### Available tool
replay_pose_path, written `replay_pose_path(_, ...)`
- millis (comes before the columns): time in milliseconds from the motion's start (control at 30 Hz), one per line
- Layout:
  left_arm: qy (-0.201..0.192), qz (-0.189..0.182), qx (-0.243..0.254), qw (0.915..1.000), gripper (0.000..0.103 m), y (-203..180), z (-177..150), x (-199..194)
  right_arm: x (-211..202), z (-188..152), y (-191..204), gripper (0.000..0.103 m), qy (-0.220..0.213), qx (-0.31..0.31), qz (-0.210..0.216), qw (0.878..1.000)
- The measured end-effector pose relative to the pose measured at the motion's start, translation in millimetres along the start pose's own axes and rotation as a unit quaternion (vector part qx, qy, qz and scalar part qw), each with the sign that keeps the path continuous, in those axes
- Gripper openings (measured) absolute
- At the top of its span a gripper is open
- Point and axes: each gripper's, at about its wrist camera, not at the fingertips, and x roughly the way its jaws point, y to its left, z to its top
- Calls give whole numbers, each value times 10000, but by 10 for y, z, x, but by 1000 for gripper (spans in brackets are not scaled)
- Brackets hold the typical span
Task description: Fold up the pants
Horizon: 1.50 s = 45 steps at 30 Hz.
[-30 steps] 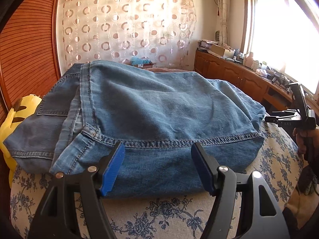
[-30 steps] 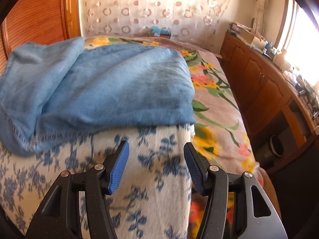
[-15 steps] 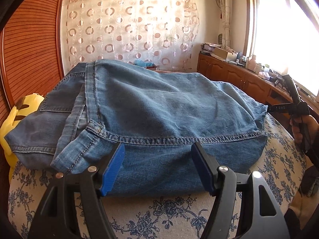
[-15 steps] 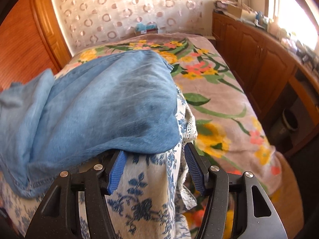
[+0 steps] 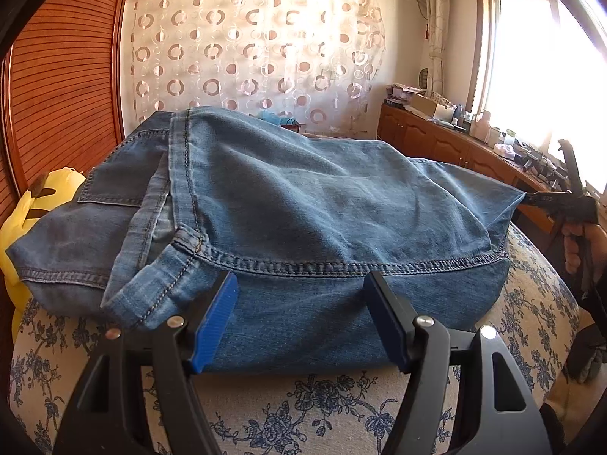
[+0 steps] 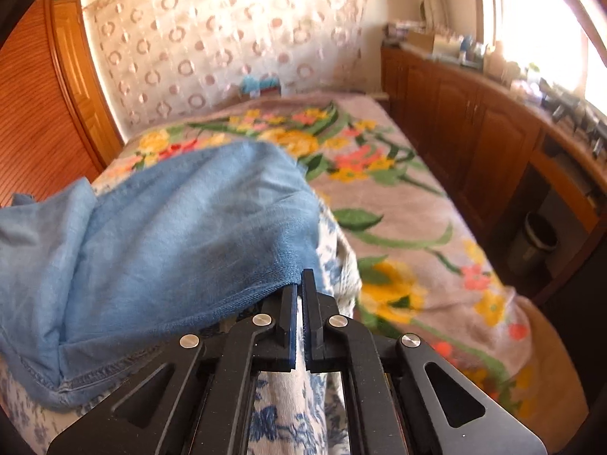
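Lying across the bed, whose flowered blanket shows beyond them, the pants rest folded on a white cushion with blue flowers, waistband and a back pocket towards the left edge of the left wrist view. A yellow soft toy peeks out from under their left end, beside the slatted wooden wall. A curtain with ring patterns hangs behind, and a wooden cabinet runs along the window side.

The left claw stands wide, its blue pads on either side of the near folded edge of the pants, with denim between them; whether the pads touch the cloth cannot be told, and they are not squeezing it.

The right claw has just been closing and is now narrow, its pads pinching the right corner of the pants at the hem. In the left wrist view that corner is drawn out into a taut point at the claw's tip, and a hand grips its handle at the right edge.
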Motion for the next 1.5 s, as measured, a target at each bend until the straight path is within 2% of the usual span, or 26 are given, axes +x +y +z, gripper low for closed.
replay_pose_path(167, 3, -6, -23, 10000, 69, 28, 7, 3, -415, -63, -16, 0, -259, -23, -53, 9996)
replay_pose_path(400, 43, 40, 4, 10000, 69, 16, 22, 18, -263, -124, -57, 0, 51, -63, -137, 9999)
replay_pose_path(533, 33, 113, 167, 9998, 69, -25, 47, -34, -356, -10, 68, 0, -190, -101, -41, 9998)
replay_pose_path(667, 23, 64, 124, 9999, 69, -17, 104, -178, -525, 171, 287, 0, -521, -176, 201, 9983)
replay_pose_path(933, 35, 253, 203, 9995, 69, 102, 245, -465, -884, 614, 1158, 0, -1116, -560, 930, 9878)
replay_pose_path(1133, -46, 358, 252, 9990, 69, 220, 273, -622, -1102, 701, 1924, 0, -1298, -943, 1662, 9730)
replay_pose_path(1367, -86, 471, 217, 9986, 69, 361, 280, -719, -1166, 663, 2689, 0, -1197, -1352, 2332, 9555)
replay_pose_path(1500, -53, 502, 168, 9986, 69, 413, 246, -710, -1082, 506, 3036, 0, -948, -1590, 2620, 9471)
